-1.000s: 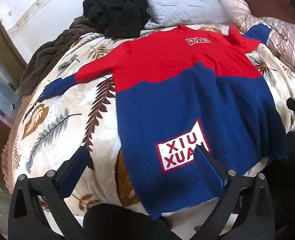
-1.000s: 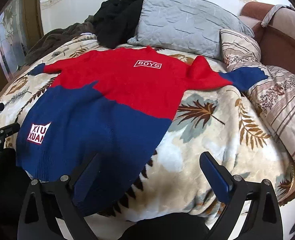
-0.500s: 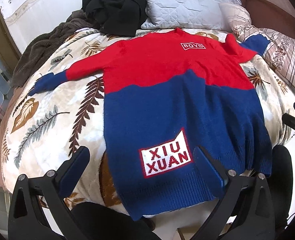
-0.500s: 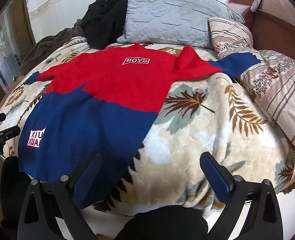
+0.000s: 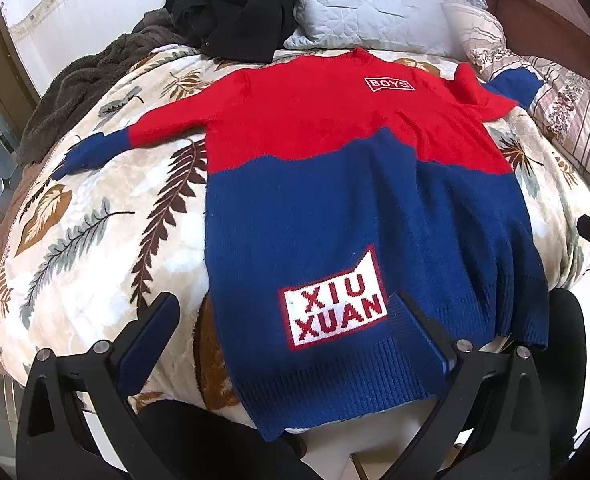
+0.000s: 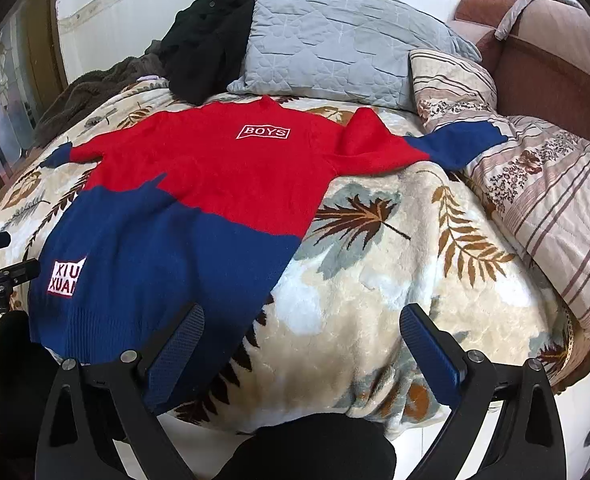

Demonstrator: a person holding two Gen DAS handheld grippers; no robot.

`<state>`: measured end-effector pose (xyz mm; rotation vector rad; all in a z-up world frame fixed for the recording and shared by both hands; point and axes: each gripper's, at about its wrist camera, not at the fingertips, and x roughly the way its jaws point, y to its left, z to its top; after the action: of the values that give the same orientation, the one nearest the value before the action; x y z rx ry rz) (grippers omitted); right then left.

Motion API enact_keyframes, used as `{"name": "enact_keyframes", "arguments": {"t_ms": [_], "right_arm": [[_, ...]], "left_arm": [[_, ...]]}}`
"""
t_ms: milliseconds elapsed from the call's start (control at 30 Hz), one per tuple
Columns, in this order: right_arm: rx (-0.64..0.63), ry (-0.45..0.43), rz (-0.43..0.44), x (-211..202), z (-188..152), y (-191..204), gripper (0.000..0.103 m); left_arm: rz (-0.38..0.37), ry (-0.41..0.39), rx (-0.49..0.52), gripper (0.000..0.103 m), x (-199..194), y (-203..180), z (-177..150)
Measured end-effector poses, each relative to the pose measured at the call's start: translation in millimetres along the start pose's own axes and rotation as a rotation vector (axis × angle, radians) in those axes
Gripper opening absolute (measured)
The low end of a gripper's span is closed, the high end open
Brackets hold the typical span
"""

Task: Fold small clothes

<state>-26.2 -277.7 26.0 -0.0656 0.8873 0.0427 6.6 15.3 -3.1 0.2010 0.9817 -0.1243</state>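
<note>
A small red and blue sweater [image 5: 335, 184] lies spread flat on the leaf-patterned bedspread [image 5: 95, 216], sleeves out to both sides, hem hanging over the near bed edge. It also shows in the right wrist view [image 6: 183, 208]. My left gripper [image 5: 283, 344] is open and empty, hovering over the hem near the "XIU XUAN" patch [image 5: 335, 312]. My right gripper [image 6: 303, 344] is open and empty, hovering over the bedspread [image 6: 395, 280] by the sweater's right lower corner.
A grey pillow [image 6: 335, 44], a black garment [image 6: 207, 48] and a brown blanket [image 5: 83, 92] lie at the head of the bed. A striped quilt [image 6: 543, 192] lies at the right. A brown headboard [image 6: 555, 60] stands behind it.
Both grippers have drawn back from the bed a little and shifted; the sweater sits more centred in the left view. Both stay open. The sweater has not moved.
</note>
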Motion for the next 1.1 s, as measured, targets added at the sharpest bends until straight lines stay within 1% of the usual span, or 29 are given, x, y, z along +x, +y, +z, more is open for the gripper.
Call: {"name": "enact_keyframes", "arguments": {"t_ms": [467,767,867,967,1100], "right_arm": [[-0.02,0.011,0.002,3.2,0.4,7.3,0.099],[0.0,0.022,0.017,8.1,-1.5,4.3,0.098],[0.021,0.033,0.042,11.9,-1.8,0.8,0.097],[0.066,0.056,0.069,18.6,-2.1,-6.4,0.097],[0.169,0.116,0.158,37.3,-6.5,-19.0,0.096]], "left_arm": [[0.004,0.018,-0.011,0.103,7.9,7.7,-3.8],[0.002,0.034,-0.046,0.103,12.1,18.4,-2.8],[0.01,0.042,-0.064,0.103,12.8,26.4,-2.4],[0.026,0.057,-0.112,0.103,15.5,43.8,-3.0],[0.048,0.109,-0.175,0.103,25.3,66.4,-8.6]]}}
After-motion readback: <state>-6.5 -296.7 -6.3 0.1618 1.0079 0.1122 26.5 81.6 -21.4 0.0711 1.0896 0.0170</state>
